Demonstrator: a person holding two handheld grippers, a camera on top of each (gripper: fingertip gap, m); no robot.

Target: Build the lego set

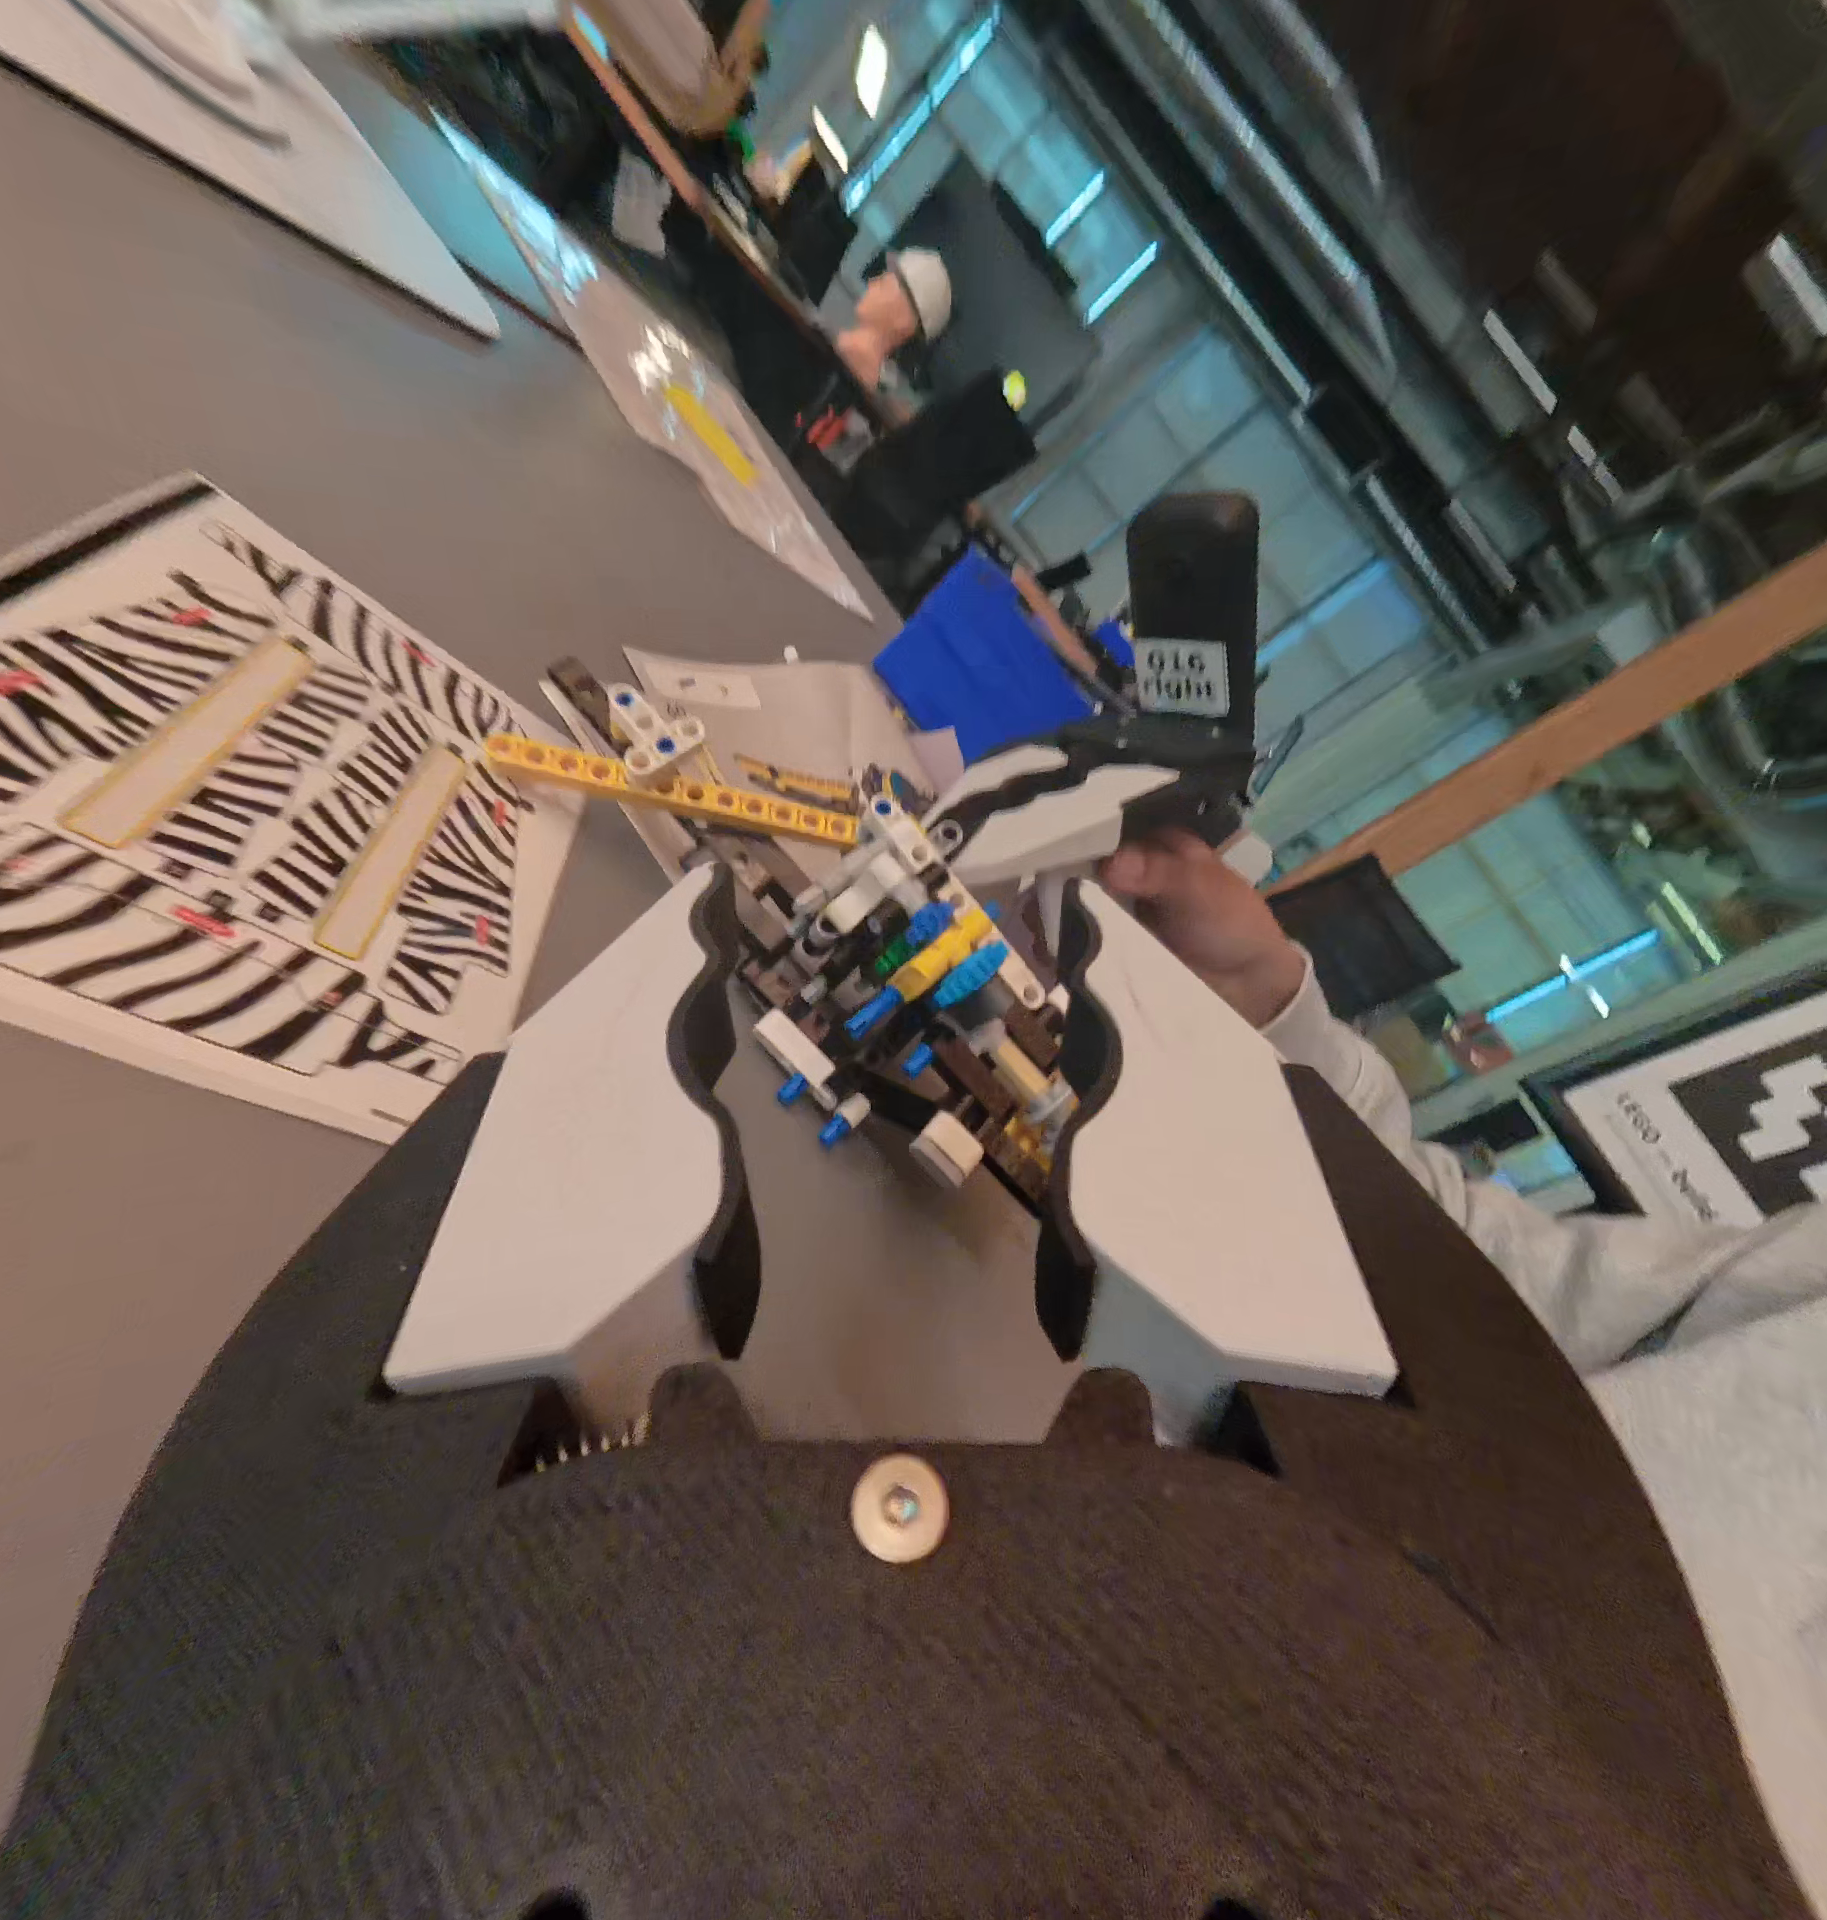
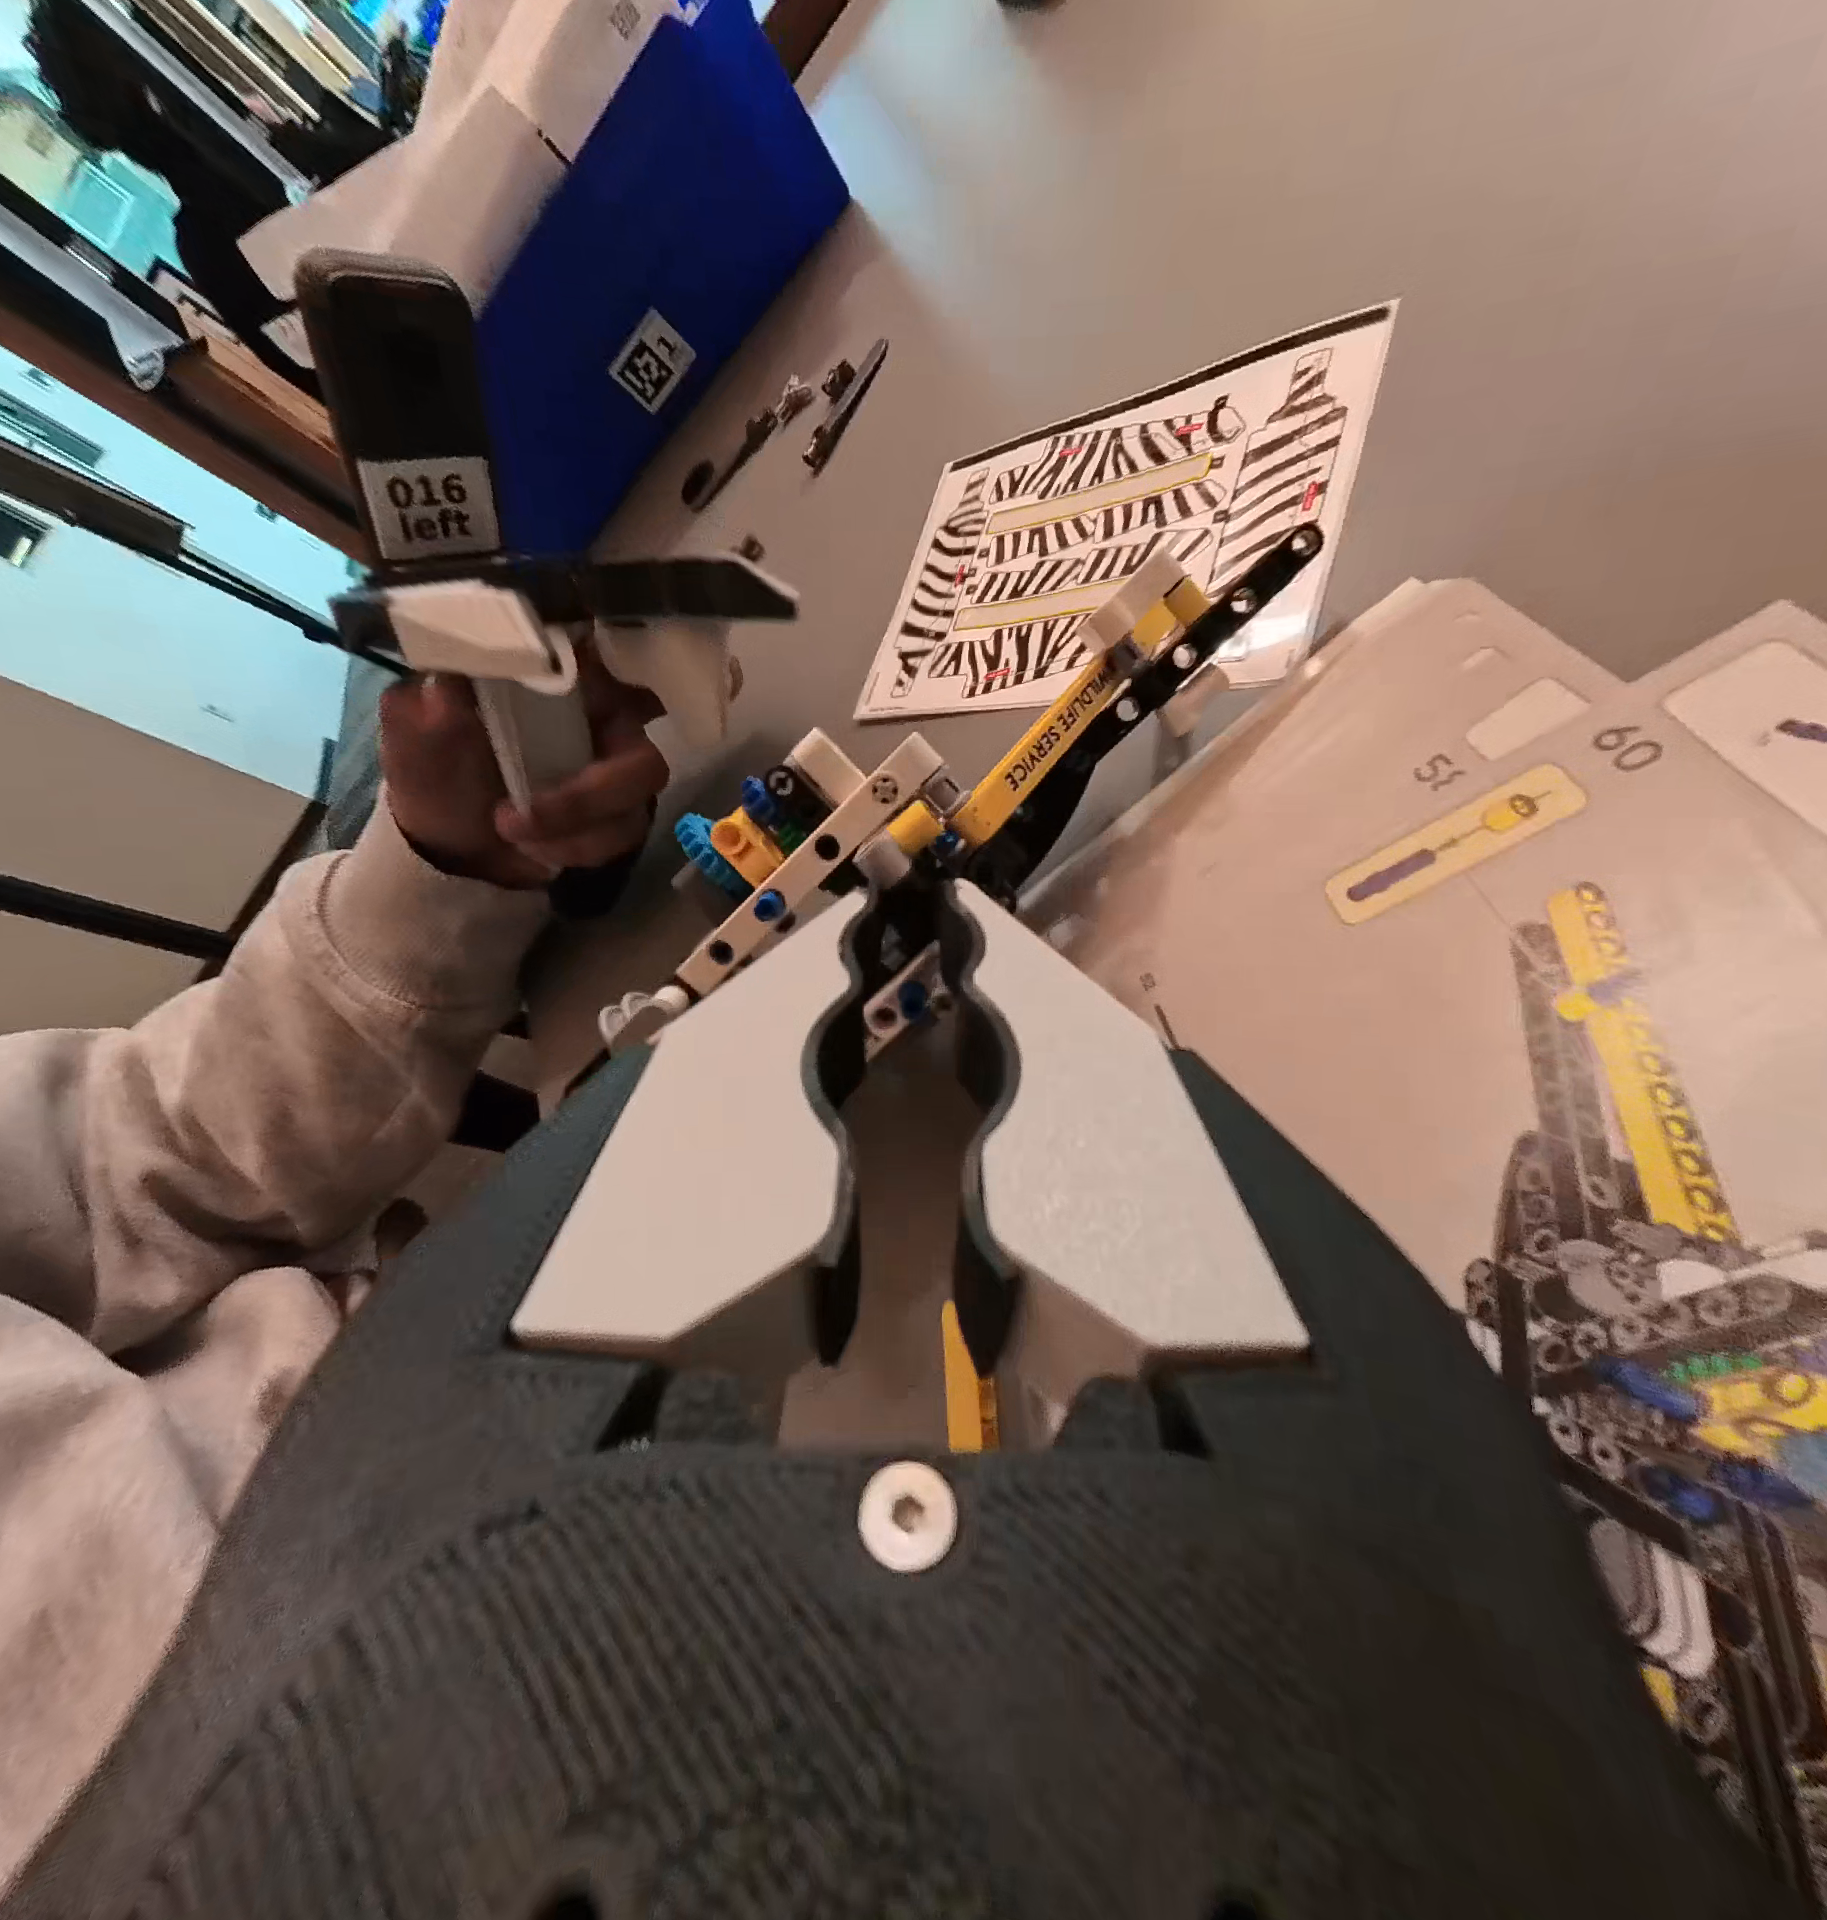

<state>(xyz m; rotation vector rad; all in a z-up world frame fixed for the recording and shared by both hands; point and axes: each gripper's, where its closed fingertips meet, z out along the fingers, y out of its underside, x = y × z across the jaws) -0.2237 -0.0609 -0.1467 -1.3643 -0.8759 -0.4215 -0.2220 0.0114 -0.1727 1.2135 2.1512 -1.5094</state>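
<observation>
Lego model (image 1: 888,997) sits lifted off the grey surface (image 1: 265,416), between my two tools; left gripper (image 1: 893,987) has its fingers apart around the chassis, the right pad looks to touch it, though I cannot tell whether the left does; right gripper (image 2: 909,935) has its fingers clamped on the model's black frame near the yellow boom (image 2: 1044,758). Boom sticks out toward 1 o'clock in the right wrist view; zebra sticker sheet (image 2: 1117,520) lies beyond it. Risk, my judgement: twisting on one narrow pinch could pop the boom's pins or let the model swing loose.
</observation>
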